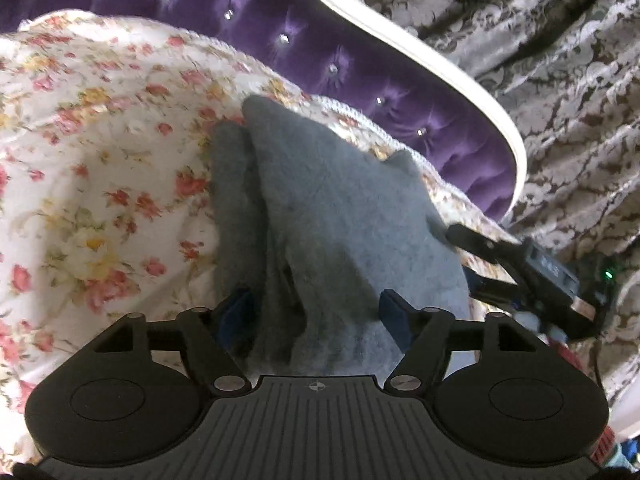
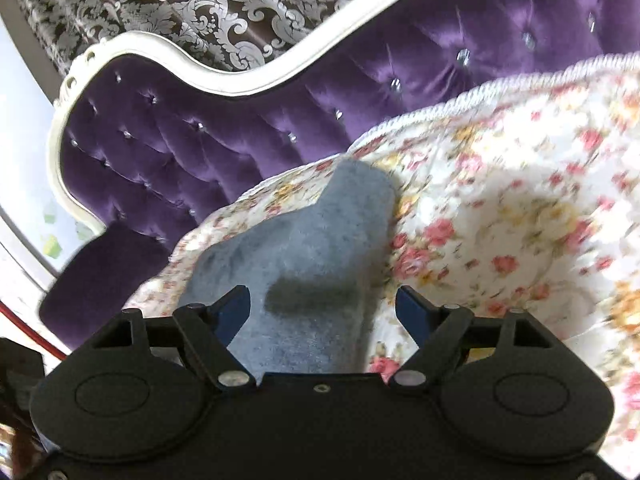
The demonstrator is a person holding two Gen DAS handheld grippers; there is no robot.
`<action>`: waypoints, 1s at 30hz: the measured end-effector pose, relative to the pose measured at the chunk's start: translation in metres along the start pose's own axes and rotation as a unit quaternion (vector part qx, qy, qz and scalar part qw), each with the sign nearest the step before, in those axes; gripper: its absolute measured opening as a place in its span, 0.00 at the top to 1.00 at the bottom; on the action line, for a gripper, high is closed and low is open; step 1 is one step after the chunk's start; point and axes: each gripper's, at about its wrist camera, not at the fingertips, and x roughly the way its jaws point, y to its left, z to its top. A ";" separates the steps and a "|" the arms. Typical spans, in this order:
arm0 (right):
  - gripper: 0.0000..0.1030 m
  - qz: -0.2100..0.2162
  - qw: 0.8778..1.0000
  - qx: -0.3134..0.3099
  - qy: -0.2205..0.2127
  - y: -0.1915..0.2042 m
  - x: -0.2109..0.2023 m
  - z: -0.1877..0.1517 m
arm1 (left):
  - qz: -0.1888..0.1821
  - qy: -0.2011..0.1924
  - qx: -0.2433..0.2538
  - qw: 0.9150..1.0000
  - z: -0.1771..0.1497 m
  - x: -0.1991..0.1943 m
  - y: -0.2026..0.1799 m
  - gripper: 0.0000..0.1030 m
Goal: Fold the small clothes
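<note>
A small grey fleece garment (image 1: 320, 216) lies on a floral bed cover (image 1: 100, 168), partly folded, with a darker layer along its left side. My left gripper (image 1: 316, 312) is open, its blue-padded fingers either side of the garment's near end. My right gripper (image 1: 464, 256) shows at the right of the left wrist view, its black fingers apart at the garment's right edge. In the right wrist view the garment (image 2: 304, 264) lies on the floral cover (image 2: 500, 220), and my right gripper (image 2: 322, 308) is open over its near end.
A purple tufted headboard (image 1: 320, 48) with a white curved frame (image 1: 440, 64) runs behind the bed, also in the right wrist view (image 2: 240, 120). Brown and silver damask curtains (image 1: 540, 80) hang beyond it. A window (image 2: 24, 184) shows at the far left.
</note>
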 end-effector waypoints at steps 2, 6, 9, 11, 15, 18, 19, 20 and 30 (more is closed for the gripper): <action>0.19 0.022 0.999 0.020 0.010 -0.006 0.008 -0.001 | -0.023 0.012 -0.014 1.000 0.000 0.008 0.002 0.20; 0.18 0.051 0.998 0.035 0.022 -0.011 0.032 -0.003 | -0.064 0.012 -0.027 0.998 0.001 0.023 0.003 0.15; 0.10 0.063 0.997 0.031 0.019 -0.005 0.040 -0.001 | -0.109 0.011 -0.039 0.993 -0.002 0.033 0.008 0.42; 0.07 0.069 0.997 0.025 0.023 0.000 0.044 -0.001 | -0.096 0.019 -0.041 0.994 -0.006 0.037 0.008 0.69; 0.39 0.072 0.997 0.018 0.036 0.002 0.040 -0.004 | -0.113 0.014 -0.041 0.993 -0.009 0.033 0.005 0.76; 0.54 0.063 0.996 0.044 0.047 -0.001 0.032 -0.008 | -0.125 0.020 -0.042 0.991 -0.019 0.022 -0.005 0.78; 0.55 0.056 0.997 0.040 0.043 0.004 0.024 -0.009 | -0.125 0.023 -0.035 0.991 -0.026 0.016 -0.012 0.78; 0.55 0.050 0.997 0.034 0.043 0.008 0.017 -0.010 | -0.124 0.031 -0.028 0.991 -0.034 0.010 -0.020 0.78; 0.55 -0.022 0.995 0.005 0.099 0.043 -0.101 -0.077 | -0.145 0.084 0.015 0.986 -0.150 -0.055 -0.082 0.78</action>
